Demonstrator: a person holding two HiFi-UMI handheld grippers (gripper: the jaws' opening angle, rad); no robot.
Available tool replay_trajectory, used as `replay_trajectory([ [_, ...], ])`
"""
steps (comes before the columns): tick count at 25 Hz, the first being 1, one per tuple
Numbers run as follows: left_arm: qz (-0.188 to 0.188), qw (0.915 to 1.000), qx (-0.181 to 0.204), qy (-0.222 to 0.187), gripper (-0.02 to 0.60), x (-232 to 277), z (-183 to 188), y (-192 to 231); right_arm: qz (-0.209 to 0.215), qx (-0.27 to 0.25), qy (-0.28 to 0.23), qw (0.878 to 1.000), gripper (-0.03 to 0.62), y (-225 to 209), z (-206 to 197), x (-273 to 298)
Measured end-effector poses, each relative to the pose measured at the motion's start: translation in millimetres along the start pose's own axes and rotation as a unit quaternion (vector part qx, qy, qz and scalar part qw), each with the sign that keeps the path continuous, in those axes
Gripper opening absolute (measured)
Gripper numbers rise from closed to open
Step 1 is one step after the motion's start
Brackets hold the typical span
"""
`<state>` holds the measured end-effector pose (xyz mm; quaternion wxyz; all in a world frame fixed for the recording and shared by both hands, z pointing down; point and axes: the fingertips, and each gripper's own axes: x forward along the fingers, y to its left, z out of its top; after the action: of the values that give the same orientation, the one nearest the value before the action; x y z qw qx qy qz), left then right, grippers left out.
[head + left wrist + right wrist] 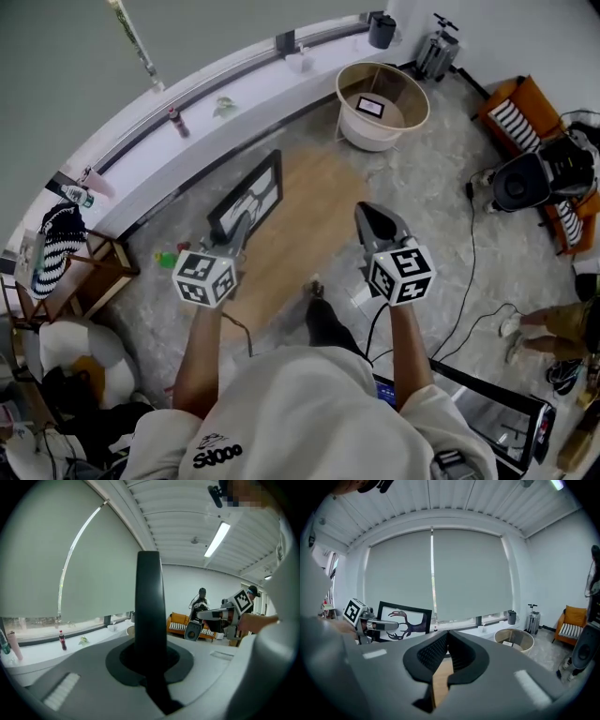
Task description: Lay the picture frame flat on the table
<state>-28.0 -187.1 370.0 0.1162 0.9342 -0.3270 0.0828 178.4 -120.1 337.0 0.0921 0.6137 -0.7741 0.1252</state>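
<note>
The picture frame (251,195), black-edged with a dark bird drawing on white, stands upright at the left side of the wooden table (314,225). My left gripper (238,225) is shut on the frame's near edge. In the left gripper view that edge is a dark upright bar (150,602) between the jaws. The right gripper view shows the frame (407,620) face-on, with the left gripper (391,626) holding its left side. My right gripper (368,216) hovers over the table to the right of the frame, jaws shut (447,641) on nothing.
A round beige tub (382,105) stands on the floor beyond the table. A long white window sill (187,108) carries a bottle (176,122). An orange sofa (517,111) and a speaker (520,183) are at the right, a wooden chair (89,272) at the left. Cables cross the floor.
</note>
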Motion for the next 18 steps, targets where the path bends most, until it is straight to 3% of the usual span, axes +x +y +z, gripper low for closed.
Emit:
replay_trajectory([
  [9,0.007,0.9956,-0.089,0.028,0.02,79,-24,27,0.019,0.014,0.036,0.999,0.005,-52,-13,55],
  [18,0.029,0.9903,-0.105,0.087,0.02,148,-68,54,0.039,0.034,0.073,0.996,0.005,-95,-34,112],
])
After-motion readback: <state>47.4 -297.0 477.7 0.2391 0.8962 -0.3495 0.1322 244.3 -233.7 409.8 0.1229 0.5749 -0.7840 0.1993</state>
